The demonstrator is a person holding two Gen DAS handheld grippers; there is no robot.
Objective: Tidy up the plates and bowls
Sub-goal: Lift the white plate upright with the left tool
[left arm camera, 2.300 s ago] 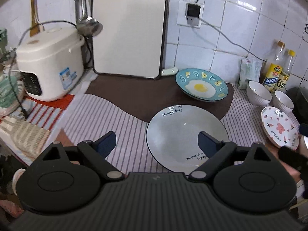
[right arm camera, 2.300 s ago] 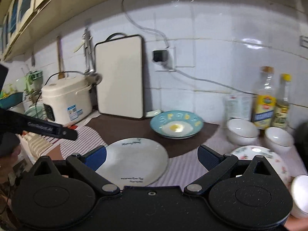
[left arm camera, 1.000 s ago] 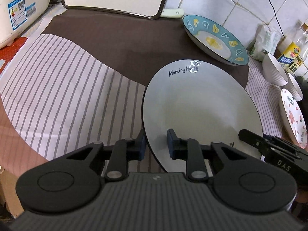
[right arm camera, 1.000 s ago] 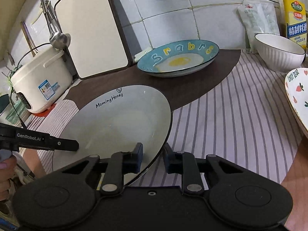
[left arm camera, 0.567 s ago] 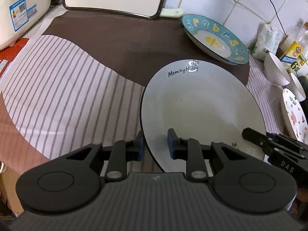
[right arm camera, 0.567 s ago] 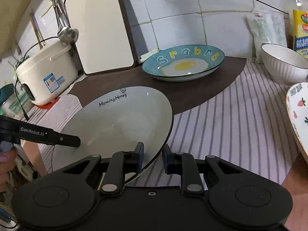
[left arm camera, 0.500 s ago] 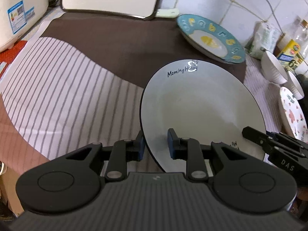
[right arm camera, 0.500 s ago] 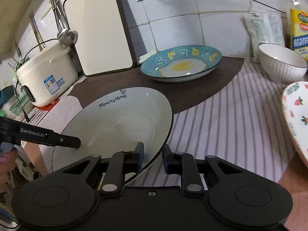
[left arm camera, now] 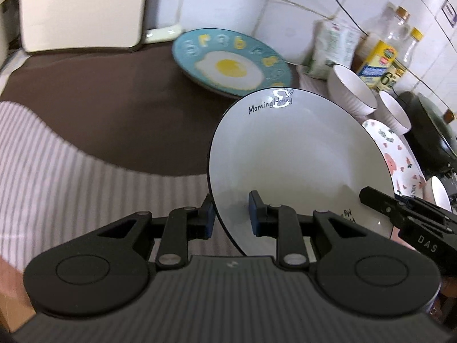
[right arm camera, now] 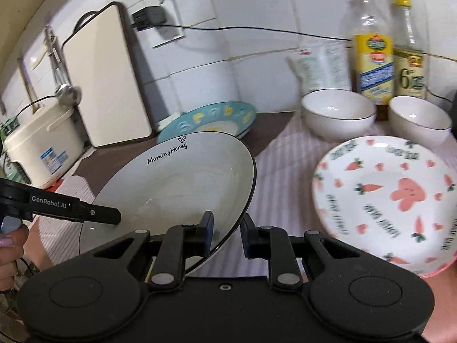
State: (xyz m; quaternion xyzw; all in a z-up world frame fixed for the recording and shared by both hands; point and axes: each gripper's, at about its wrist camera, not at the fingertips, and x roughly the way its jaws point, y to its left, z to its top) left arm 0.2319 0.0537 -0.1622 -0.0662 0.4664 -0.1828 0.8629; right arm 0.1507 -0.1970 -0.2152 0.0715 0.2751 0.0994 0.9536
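Observation:
A pale grey "Morning Honey" plate [left arm camera: 294,154] with a dark rim is held up off the counter, tilted. My left gripper [left arm camera: 230,214] is shut on its near left rim. My right gripper [right arm camera: 227,230] is shut on its near right rim; the plate also shows in the right wrist view [right arm camera: 177,183]. A blue fried-egg plate [left arm camera: 231,63] lies at the back on the brown mat. A white plate with carrot and rabbit prints [right arm camera: 385,200] lies to the right. Two white bowls [right arm camera: 338,113] [right arm camera: 418,120] stand behind it.
A cream cutting board [right arm camera: 108,83] leans on the tiled wall, a rice cooker [right arm camera: 42,148] stands left. Oil bottles [right arm camera: 371,54] and a packet [right arm camera: 320,68] line the back right. A dark pan [left arm camera: 428,125] sits far right. A striped mat [left arm camera: 71,177] covers the counter.
Both grippers, shut on the grey plate, have lifted it and carried it right toward the carrot plate. The bowls and bottles now show closer.

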